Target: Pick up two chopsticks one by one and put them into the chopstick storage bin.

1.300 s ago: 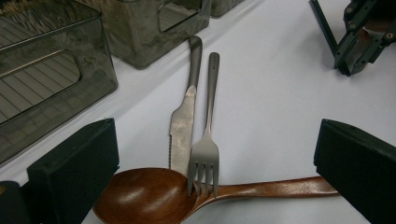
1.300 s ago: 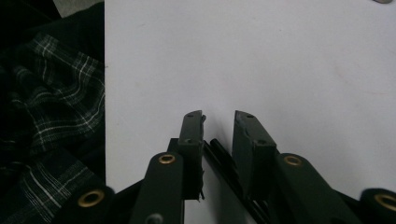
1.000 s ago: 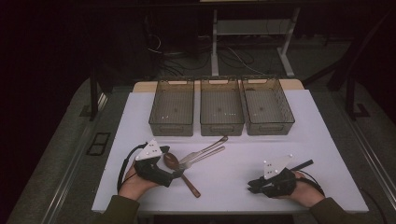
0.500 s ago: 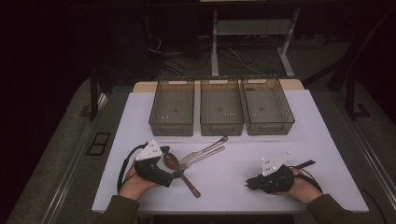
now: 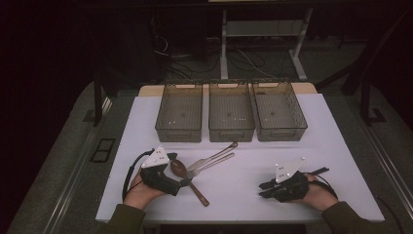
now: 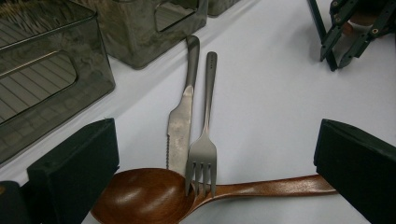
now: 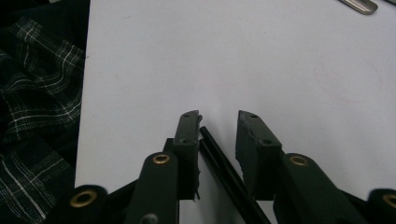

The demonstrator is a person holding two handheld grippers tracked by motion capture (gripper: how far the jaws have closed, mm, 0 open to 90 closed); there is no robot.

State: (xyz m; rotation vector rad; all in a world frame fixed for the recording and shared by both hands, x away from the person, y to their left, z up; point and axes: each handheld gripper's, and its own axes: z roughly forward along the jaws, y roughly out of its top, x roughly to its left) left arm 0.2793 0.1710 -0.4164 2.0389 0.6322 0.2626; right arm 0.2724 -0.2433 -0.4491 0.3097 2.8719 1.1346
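Lying in a small heap near the front-left part of the white table (image 5: 336,161), the cutlery sits right at the left gripper (image 5: 184,182): a wooden spoon (image 6: 149,198) lies crosswise between its two black jaws, bowl by one jaw and handle running to the other, while a fork (image 6: 205,126) rests its tines on the spoon's neck and a knife (image 6: 183,112) lies just beside the fork, blade tip at the bowl's edge. Those jaws stand spread wide, and no pad presses on the spoon. A short line of engraved writing shows near the top of the fork's handle (too small to read); no other lettering can be made out. Three smoke-coloured mesh bins (image 5: 231,112) stand side by side along the table's far edge, touching or nearly so, with a strip of bare table between them and the handle ends of the knife and fork. The right gripper (image 5: 263,189) rests near the front-right part of the table, well apart from the cutlery, with open white surface all round it and towards the right edge. Its jaws have just been opening and stand slightly parted, a thin black rod of the gripper between them and no object held. A checked sleeve (image 7: 32,107) shows beside the table's front edge.
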